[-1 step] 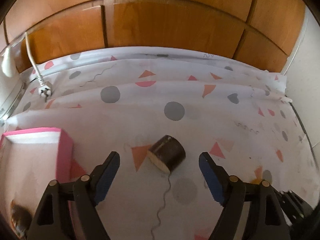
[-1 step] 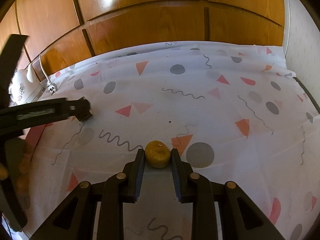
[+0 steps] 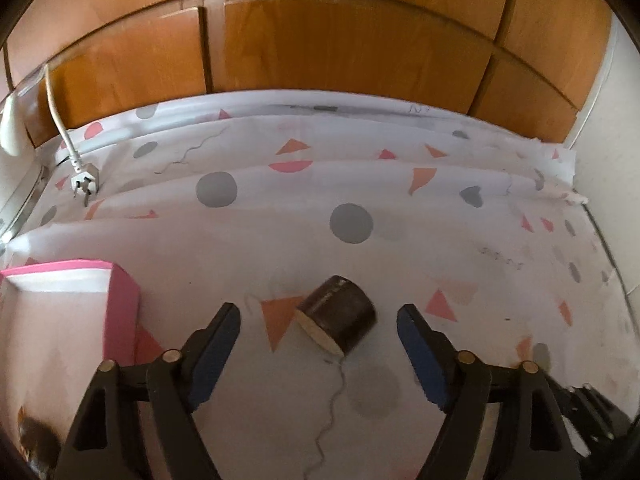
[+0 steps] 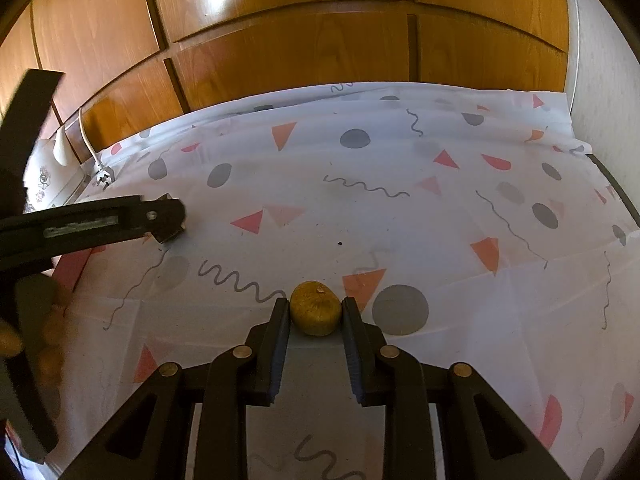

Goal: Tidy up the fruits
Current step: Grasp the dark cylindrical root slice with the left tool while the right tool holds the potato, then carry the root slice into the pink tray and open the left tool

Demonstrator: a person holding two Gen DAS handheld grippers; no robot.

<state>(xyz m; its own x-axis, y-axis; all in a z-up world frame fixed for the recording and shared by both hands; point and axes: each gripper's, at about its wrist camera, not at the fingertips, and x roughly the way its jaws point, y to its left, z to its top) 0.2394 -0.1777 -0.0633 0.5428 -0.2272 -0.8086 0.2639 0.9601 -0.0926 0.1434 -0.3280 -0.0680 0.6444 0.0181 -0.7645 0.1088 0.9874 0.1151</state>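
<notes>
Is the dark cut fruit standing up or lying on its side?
On its side. The dark cut fruit lies on the tablecloth with its pale cut face turned sideways toward the camera, not flat down.

Nothing here can be read: no words, labels, brands or numbers. The white cloth (image 4: 400, 216) over the table carries only printed dots, triangles and squiggles, and a faint dark scribble near its far edge at about one o'clock is too blurred to make out.
</notes>
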